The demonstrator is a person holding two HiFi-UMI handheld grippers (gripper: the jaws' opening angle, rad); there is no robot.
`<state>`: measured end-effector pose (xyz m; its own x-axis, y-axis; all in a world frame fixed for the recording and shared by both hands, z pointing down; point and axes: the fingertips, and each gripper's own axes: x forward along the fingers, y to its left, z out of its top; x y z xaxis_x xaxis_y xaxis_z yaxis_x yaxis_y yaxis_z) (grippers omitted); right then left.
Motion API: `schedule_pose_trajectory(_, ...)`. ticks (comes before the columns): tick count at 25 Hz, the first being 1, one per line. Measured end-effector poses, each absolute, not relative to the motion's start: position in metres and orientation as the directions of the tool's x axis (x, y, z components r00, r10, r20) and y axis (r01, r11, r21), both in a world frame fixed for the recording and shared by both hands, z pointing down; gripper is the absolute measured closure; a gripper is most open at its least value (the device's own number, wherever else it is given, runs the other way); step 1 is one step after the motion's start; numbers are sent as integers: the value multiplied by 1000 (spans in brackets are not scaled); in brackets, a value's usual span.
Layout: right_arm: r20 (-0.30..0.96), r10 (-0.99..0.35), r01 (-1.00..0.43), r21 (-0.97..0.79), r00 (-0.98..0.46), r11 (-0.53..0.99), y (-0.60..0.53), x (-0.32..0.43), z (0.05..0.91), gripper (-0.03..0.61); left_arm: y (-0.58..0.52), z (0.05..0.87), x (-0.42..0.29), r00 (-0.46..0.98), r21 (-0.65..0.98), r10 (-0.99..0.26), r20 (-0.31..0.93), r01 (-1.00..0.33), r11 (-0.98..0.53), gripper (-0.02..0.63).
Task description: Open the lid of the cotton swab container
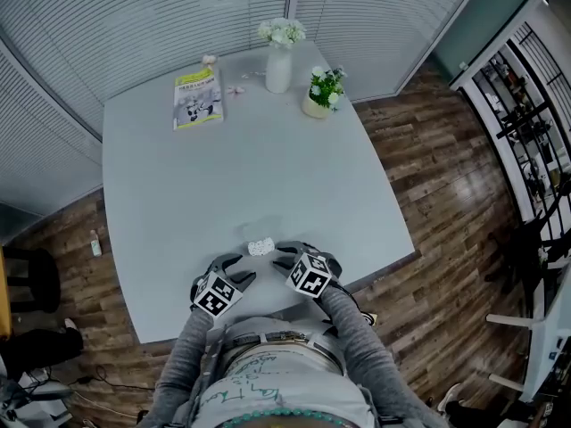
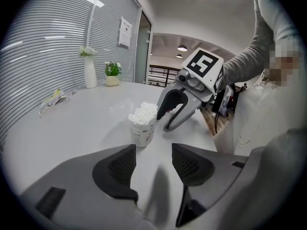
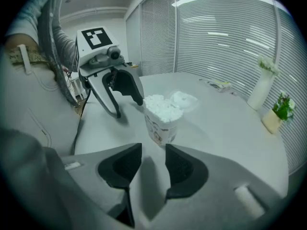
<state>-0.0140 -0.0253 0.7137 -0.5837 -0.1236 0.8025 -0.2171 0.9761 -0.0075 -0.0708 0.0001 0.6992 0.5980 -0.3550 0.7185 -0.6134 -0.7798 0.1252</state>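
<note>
Big pale table (image 1: pixel 178 194) first, filling most of the head view. Down at its near edge, right in front of the body: left gripper (image 2: pixel 153 153) and right gripper (image 3: pixel 153 150), one on each side of the cotton swab container (image 1: pixel 260 247). Both spread and pinching nothing, the left wider than the right, only bare tabletop between the pads. Neither touching the tub.

Container upright between the two tools. Already topless by the look of it: swabs (image 3: pixel 163 107) heaped above the rim, and an apparent clear lid (image 3: pixel 184 99) lying flat on the table just behind. So probably job done, or near enough.

Handling guess: small thin plastic tub, very light, likely to skid or tip over at any sideways nudge. Smooth printed wall, so a bit slippery too. Best grabbed low on the body, across the width, gently, well away from the loose swabs on top. Lid thin, see-through and flimsy-looking, hard to spot against the table; a light pinch at the edge only, no squeezing.
</note>
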Motion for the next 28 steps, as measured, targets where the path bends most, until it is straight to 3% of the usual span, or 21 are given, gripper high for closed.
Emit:
schedule_pose_trajectory(2,801,-117,-210,-11,-587,978,-21,-13,713,440,9,702,-64,597,125,-331,731,-594,-795,394)
schedule_pose_trajectory(5,799,-109,-198,-12,-592,980,-17,-12,712,506,17,703,-55,599,121,-316,736,-576,-808,470)
schedule_pose_trajectory(13,796,-75,-162,-29,-600,986,-3,-8,711,575,19,695,-37,616,157,-361,700,-626,-764,605)
schedule_pose_trajectory(28,739,-36,-55,-1,-672,998,9,-21,679,575,13,654,-26,626,132,-460,629,-670,-731,615)
